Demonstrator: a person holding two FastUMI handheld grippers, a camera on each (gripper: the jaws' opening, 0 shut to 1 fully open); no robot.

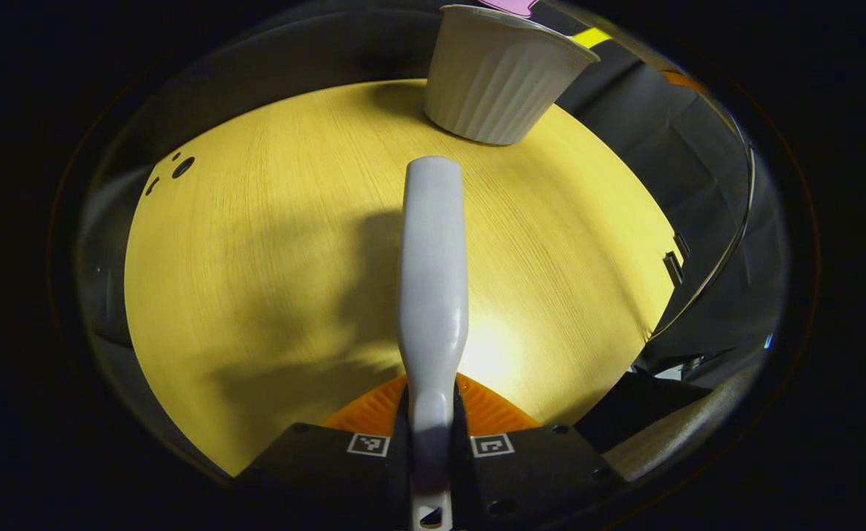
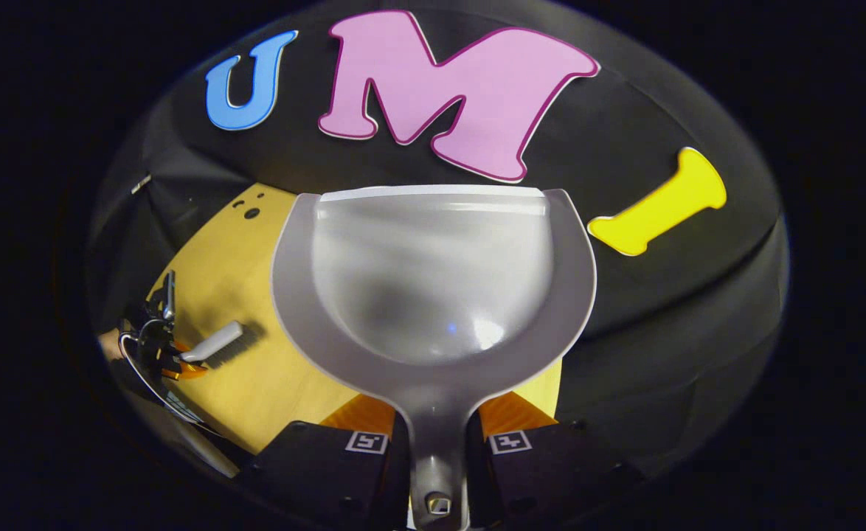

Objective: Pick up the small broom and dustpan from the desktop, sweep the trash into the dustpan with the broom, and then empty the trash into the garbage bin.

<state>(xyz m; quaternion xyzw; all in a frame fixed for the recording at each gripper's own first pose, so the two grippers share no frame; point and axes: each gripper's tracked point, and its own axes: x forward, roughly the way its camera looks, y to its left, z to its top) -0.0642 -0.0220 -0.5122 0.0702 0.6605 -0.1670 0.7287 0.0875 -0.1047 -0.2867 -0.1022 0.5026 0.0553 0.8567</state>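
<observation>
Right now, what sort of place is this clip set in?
Probably a staged recording booth, not a real home: a bare wooden desktop stands against black cloth walls, with only a ribbed white bin, the broom and the dustpan.

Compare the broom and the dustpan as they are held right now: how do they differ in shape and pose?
The broom is a narrow, slim bar, while the dustpan spreads into a wide scoop with a raised rim. The broom hangs low above the yellow desktop, pointing towards the ribbed bin; the dustpan is tipped up facing the booth wall. Both are pale grey plastic, each clamped by its handle between a gripper's jaws.
</observation>
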